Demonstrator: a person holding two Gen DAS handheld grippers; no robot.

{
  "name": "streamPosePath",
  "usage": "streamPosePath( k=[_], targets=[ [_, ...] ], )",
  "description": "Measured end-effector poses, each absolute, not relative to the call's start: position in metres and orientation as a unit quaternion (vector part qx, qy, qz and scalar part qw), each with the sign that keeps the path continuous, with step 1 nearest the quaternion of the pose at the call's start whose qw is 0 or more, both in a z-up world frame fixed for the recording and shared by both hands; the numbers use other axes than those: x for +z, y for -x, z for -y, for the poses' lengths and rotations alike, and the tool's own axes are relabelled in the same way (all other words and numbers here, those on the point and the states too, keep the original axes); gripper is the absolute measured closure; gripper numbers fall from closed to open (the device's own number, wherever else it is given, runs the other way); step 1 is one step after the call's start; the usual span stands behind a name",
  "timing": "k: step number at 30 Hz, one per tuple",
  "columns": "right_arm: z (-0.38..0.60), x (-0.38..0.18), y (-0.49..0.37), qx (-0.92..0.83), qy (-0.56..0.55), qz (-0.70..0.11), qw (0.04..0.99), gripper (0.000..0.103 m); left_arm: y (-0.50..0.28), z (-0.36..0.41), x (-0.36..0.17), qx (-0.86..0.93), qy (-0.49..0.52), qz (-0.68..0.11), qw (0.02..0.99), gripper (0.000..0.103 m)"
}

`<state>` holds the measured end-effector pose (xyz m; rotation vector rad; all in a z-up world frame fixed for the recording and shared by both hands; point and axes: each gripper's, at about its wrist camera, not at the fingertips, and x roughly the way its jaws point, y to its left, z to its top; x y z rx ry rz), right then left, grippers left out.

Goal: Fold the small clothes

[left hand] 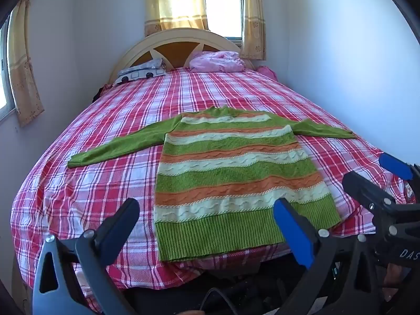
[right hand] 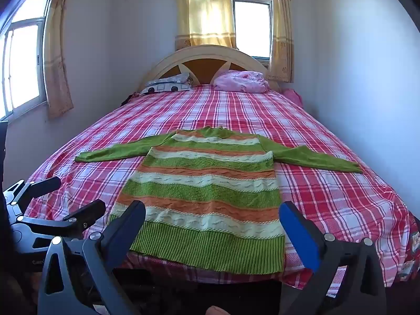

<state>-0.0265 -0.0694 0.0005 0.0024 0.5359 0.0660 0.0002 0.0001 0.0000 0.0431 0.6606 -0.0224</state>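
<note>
Striped sweater [left hand: 231,173] lies flat on the bed [left hand: 78,183], hem near, collar far, sleeves outspread. Left gripper [left hand: 207,212] and right gripper [right hand: 212,215] hover before the hem, jaws wide, empty, about equally near.

Sweater [left hand: 231,173]: was striped green, orange and cream; sleeves plain green.
Bedsheet [left hand: 86,183]: was red, pink and white plaid.
Curtains [right hand: 207,13]: were yellow.
Bundle at headboard [right hand: 240,81]: was pink.
Gripper pads [right hand: 299,233]: were blue.
</note>
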Motion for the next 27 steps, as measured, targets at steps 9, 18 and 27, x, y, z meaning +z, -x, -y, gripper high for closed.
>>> streamPosePath(
  k=[9, 18, 27],
  targets=[
    [0.067, -0.002, 0.027, 0.033, 0.004, -0.262, 0.964, 0.001, -0.002, -0.002, -0.003, -0.015, -0.008, -0.332, 0.943, 0.0],
    [0.068, -0.003, 0.025, 0.032, 0.002, -0.269, 0.963, 0.001, -0.002, 0.003, -0.003, -0.018, -0.012, -0.33, 0.944, 0.0],
    [0.068, -0.003, 0.026, 0.031, 0.003, -0.269, 0.963, 0.001, -0.002, 0.004, -0.002, -0.017, -0.011, -0.328, 0.944, 0.0]
  ],
)
